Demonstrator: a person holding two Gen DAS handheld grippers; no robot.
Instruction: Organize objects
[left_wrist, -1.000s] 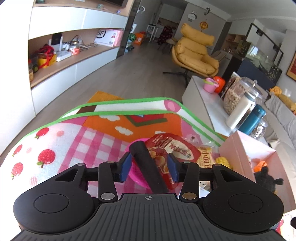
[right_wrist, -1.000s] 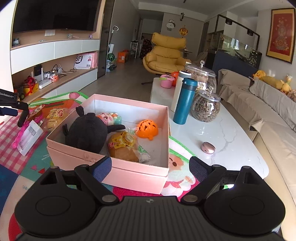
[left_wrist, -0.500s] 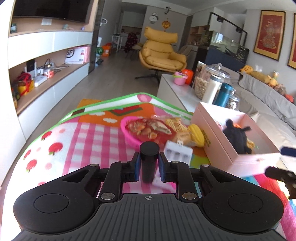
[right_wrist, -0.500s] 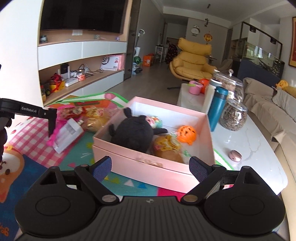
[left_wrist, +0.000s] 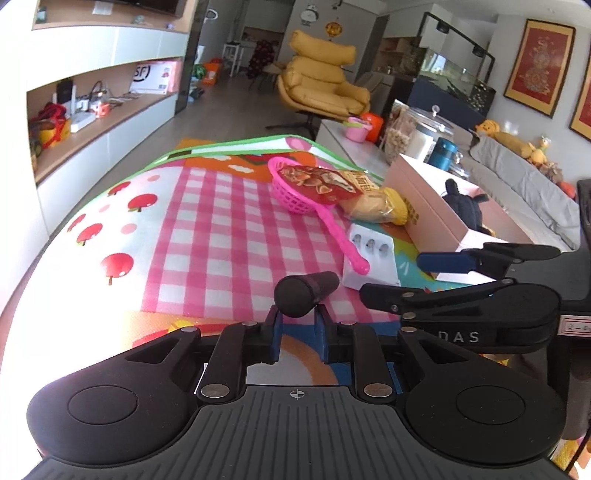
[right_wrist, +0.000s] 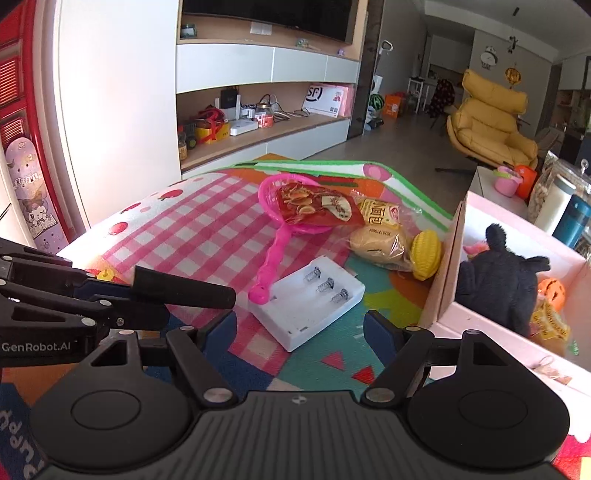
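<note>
My left gripper (left_wrist: 298, 334) is shut on a black cylinder (left_wrist: 306, 292) and holds it above the play mat; it also shows in the right wrist view (right_wrist: 181, 290). My right gripper (right_wrist: 301, 325) is open and empty, just short of a white battery holder (right_wrist: 308, 306), and shows at the right of the left wrist view (left_wrist: 439, 277). A pink strainer (right_wrist: 286, 212) holds a red snack bag (right_wrist: 317, 205). A bread packet (right_wrist: 380, 236) and a yellow toy (right_wrist: 426, 253) lie beside the pink box (right_wrist: 447, 266).
The pink box holds a black plush (right_wrist: 506, 280), an orange pumpkin toy (right_wrist: 552, 291) and a snack packet. A white table (left_wrist: 340, 134) behind it carries jars and a teal bottle (left_wrist: 443, 153). Wall shelves (right_wrist: 258, 129) stand to the left, a yellow armchair (left_wrist: 321, 88) further back.
My left gripper pulled back and lifted with the black cylinder, which now lies crosswise in the jaws. My right gripper swung left from the pink box to the battery holder.
</note>
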